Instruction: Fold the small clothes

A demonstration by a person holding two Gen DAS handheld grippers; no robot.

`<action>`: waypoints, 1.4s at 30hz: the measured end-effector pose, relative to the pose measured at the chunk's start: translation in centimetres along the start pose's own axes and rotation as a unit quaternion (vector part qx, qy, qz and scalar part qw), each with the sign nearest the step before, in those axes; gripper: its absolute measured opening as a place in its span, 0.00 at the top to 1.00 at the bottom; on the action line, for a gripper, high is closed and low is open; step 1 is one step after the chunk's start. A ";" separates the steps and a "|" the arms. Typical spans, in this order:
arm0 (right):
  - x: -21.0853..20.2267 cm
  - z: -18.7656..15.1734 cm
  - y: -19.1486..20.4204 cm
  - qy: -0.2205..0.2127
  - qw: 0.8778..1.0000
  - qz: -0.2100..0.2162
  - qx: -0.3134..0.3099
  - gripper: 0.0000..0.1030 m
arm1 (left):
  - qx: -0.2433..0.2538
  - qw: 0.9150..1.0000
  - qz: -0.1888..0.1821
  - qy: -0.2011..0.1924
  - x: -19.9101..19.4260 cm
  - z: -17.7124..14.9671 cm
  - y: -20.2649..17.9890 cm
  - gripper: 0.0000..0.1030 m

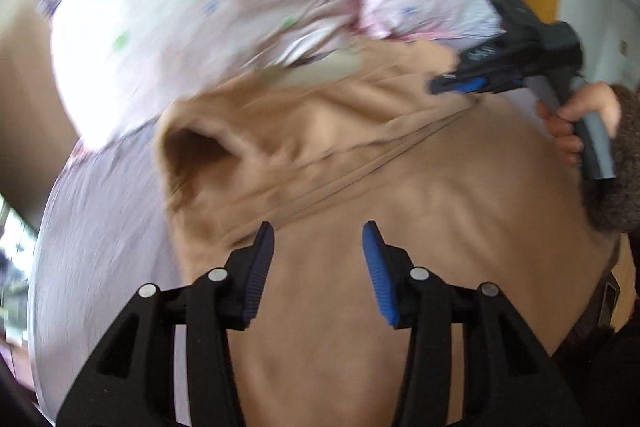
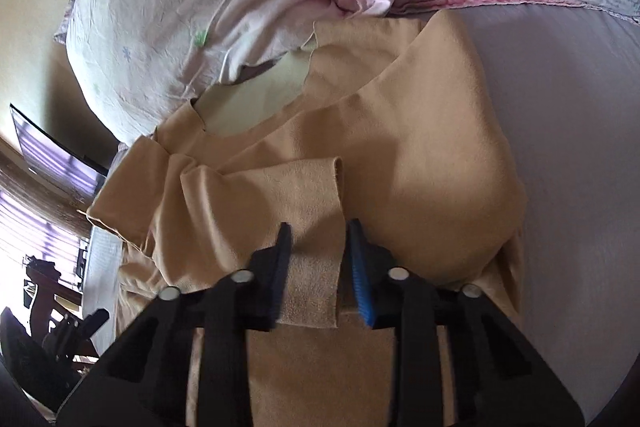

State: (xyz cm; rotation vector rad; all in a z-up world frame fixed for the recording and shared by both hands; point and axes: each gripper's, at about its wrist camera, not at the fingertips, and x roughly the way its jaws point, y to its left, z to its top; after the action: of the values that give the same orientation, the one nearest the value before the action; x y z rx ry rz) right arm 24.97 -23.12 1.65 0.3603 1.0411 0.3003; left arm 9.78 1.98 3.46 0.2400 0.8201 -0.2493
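- While the tan top (image 2: pixel 420 163) lies spread on the bed (image 2: pixel 580 147), just below the floral quilt (image 2: pixel 180 7), folding looks barely begun.
- Neck opening (image 2: pixel 256 99) faces the quilt; one sleeve (image 2: pixel 280 195) is laid across the body, its cuff end running between the fingers of the right gripper (image 2: pixel 318 267).
- Right gripper: fingers partly parted with the sleeve strip between them; whether the pads actually pinch the cloth cannot be told from its own view. In the blurred left view the right gripper (image 1: pixel 452 85) sits at a bunched ridge of fabric, the person's hand (image 1: pixel 568 123) on the handle.
- Left gripper (image 1: pixel 318 267): released, fingers wide, hovering over the flat tan body and holding nothing.
- Judged done: garment laid out, one sleeve apparently brought inward.
- Judged left: other sleeve, smoothing the bunched ridge, folding the body over.
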 end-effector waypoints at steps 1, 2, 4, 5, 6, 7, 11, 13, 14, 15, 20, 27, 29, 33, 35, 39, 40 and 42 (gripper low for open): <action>0.1 -0.3 0.7 -0.001 1.000 -0.003 -0.021 0.92 | -0.017 1.000 0.006 0.013 0.4 -0.6 1.1 0.55; 0.0 -0.5 1.1 0.001 0.999 0.001 -0.032 0.95 | -0.028 0.999 0.012 0.022 0.8 -0.7 1.9 0.55; -0.9 -0.5 2.1 -0.023 0.998 -0.007 -0.051 0.95 | -0.053 0.998 0.018 0.042 1.7 -1.7 3.6 0.55; -2.3 -0.1 2.6 -0.056 0.996 -0.023 -0.062 0.95 | -0.062 0.997 0.017 0.048 1.9 -1.9 4.2 0.53; -3.6 0.2 2.8 -0.087 0.994 -0.033 -0.062 0.95 | -0.071 0.996 0.009 0.044 1.9 -2.2 4.7 0.53; -5.2 0.7 2.6 -0.121 0.990 -0.046 -0.054 0.95 | -0.074 0.996 0.006 0.044 1.8 -2.2 4.9 0.53; -7.0 2.0 -0.1 -0.150 0.978 -0.147 -0.013 0.95 | -0.073 0.996 0.007 0.041 2.2 -2.4 4.8 0.50; -6.0 2.2 -1.1 -0.111 0.980 -0.162 0.001 0.94 | -0.072 0.997 0.006 0.040 2.4 -2.3 4.9 0.50; -6.3 2.1 -1.5 -0.119 0.980 -0.156 0.012 0.89 | -0.073 0.996 0.005 0.040 2.4 -2.3 5.0 0.49; -6.9 2.0 -1.5 -0.140 0.980 -0.140 0.017 0.80 | -0.075 0.996 0.004 0.040 2.4 -2.4 5.1 0.49; -6.1 2.0 -0.6 -0.132 0.988 -0.083 -0.001 0.55 | -0.077 0.996 0.004 0.039 2.5 -2.3 4.9 0.47; -6.0 0.2 -2.3 -0.058 0.998 0.006 0.035 0.49 | -0.126 0.989 -0.073 -0.003 -1.4 -3.6 6.6 0.47; -9.0 -2.0 -2.0 -0.066 0.996 0.058 0.008 0.27 | -0.132 0.984 -0.116 -0.026 -4.0 -5.3 7.7 0.43; -14.4 -9.4 -1.5 -0.043 0.987 0.131 -0.081 0.12 | -0.136 0.972 -0.188 -0.046 -7.9 -9.6 9.4 0.33; -16.1 -13.4 -2.1 -0.015 0.983 0.148 -0.107 0.12 | -0.144 0.968 -0.200 -0.042 -9.4 -12.6 10.2 0.33; -17.1 -20.8 -6.1 0.050 0.983 0.161 -0.078 0.12 | -0.178 0.960 -0.215 -0.023 -10.2 -17.2 10.8 0.32; -16.7 -22.3 -7.6 0.063 0.985 0.155 -0.049 0.12 | -0.188 0.957 -0.221 -0.018 -10.0 -17.9 10.8 0.32; -15.7 -23.6 -9.4 0.065 0.986 0.150 -0.009 0.12 | -0.206 0.951 -0.229 -0.005 -8.9 -19.0 10.8 0.31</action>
State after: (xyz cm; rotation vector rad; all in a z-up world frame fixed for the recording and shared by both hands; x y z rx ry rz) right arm -2.51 -34.57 -0.87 0.4879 1.1110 0.6097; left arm -5.74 19.08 -1.21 -0.3510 0.8907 -0.5052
